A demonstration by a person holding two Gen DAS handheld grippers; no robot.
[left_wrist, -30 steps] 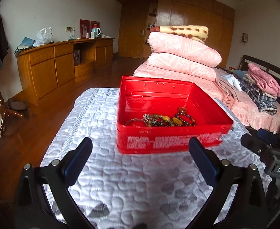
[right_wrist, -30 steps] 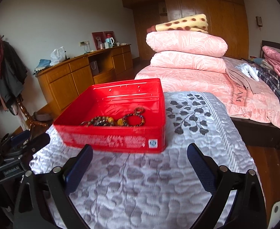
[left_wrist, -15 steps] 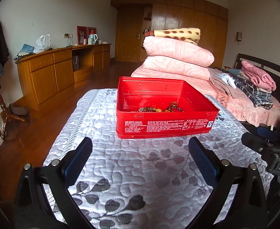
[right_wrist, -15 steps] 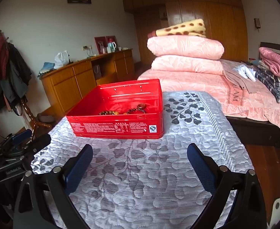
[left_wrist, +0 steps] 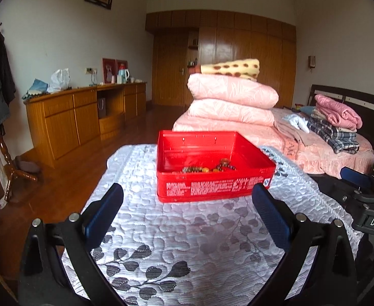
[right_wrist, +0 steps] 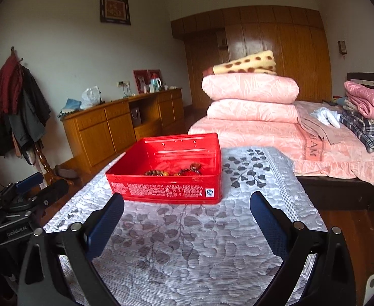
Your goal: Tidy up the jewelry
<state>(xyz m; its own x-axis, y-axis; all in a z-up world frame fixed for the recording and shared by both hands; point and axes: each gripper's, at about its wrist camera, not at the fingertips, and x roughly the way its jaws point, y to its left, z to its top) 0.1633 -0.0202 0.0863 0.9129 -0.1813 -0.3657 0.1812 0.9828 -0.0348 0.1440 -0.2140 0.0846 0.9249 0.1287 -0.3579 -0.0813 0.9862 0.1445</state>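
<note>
A red open box [left_wrist: 212, 186] sits on a quilted grey-white cover [left_wrist: 176, 242]; it also shows in the right wrist view [right_wrist: 166, 191]. Several beaded bracelets [left_wrist: 207, 168] lie on its floor, also seen in the right wrist view [right_wrist: 174, 171]. My left gripper [left_wrist: 187, 204] is open and empty, well short of the box. My right gripper [right_wrist: 187, 211] is open and empty, also short of the box. The right gripper's body [left_wrist: 365, 204] shows at the right of the left wrist view, the left gripper's body [right_wrist: 21, 204] at the left of the right wrist view.
A pink bed [left_wrist: 301, 140] with stacked pink quilts [left_wrist: 232, 102] and folded clothes [left_wrist: 337, 125] lies behind the box. A wooden sideboard [left_wrist: 84, 117] runs along the left wall. A coat stand [right_wrist: 21, 114] with jackets stands at the far left. Wooden floor [left_wrist: 59, 191] lies left of the cover.
Both grippers have pulled back and up from the box, so it looks smaller and farther away. Both stay open and empty. The box and bracelets have not moved.
</note>
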